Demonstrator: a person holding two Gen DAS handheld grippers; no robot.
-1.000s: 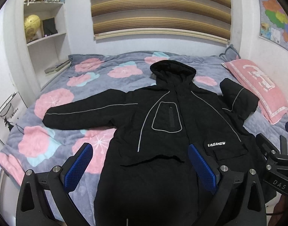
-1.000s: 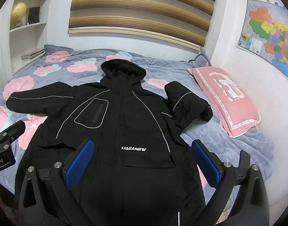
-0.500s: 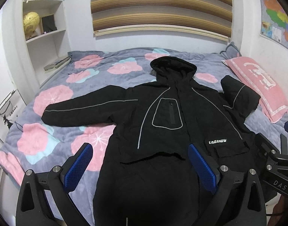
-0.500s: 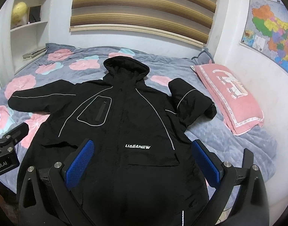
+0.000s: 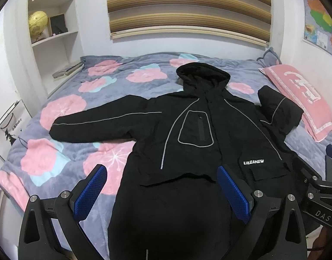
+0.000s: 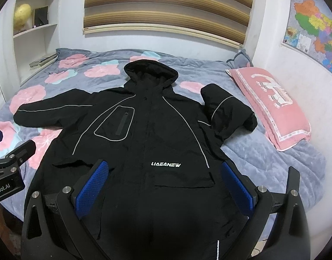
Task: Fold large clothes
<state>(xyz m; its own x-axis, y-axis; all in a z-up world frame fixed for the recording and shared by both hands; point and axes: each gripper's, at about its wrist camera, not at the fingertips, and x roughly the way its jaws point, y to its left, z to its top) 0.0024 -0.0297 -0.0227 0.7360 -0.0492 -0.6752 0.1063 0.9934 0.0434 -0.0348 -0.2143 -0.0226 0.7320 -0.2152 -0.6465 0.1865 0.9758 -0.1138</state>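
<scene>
A large black hooded jacket [image 5: 198, 134] [image 6: 148, 134] with grey piping lies face up on the bed, hood toward the far wall. Its left sleeve [image 5: 100, 123] [image 6: 53, 112] stretches out flat; its right sleeve [image 5: 278, 110] [image 6: 228, 110] is bent back on itself beside the pillow. My left gripper [image 5: 161, 190] hovers open above the jacket's lower left part, nothing between its blue pads [image 5: 90, 192]. My right gripper [image 6: 163, 186] hangs open over the lower right part, also empty. Each gripper shows at the edge of the other's view: the right gripper [image 5: 317, 186] and the left gripper [image 6: 7, 171].
The bed has a grey cover [image 5: 83, 99] [image 6: 274, 169] with pink flowers. A pink pillow [image 5: 300, 99] [image 6: 272, 104] lies at the right by the wall. White shelves [image 5: 53, 34] [image 6: 33, 28] stand at the back left, striped blinds [image 5: 187, 8] behind, a map [image 6: 315, 26] on the right wall.
Both grippers have pulled back and risen slightly, so the jacket sits a little farther off in each view. Jaws stayed open; the jacket has not moved.
</scene>
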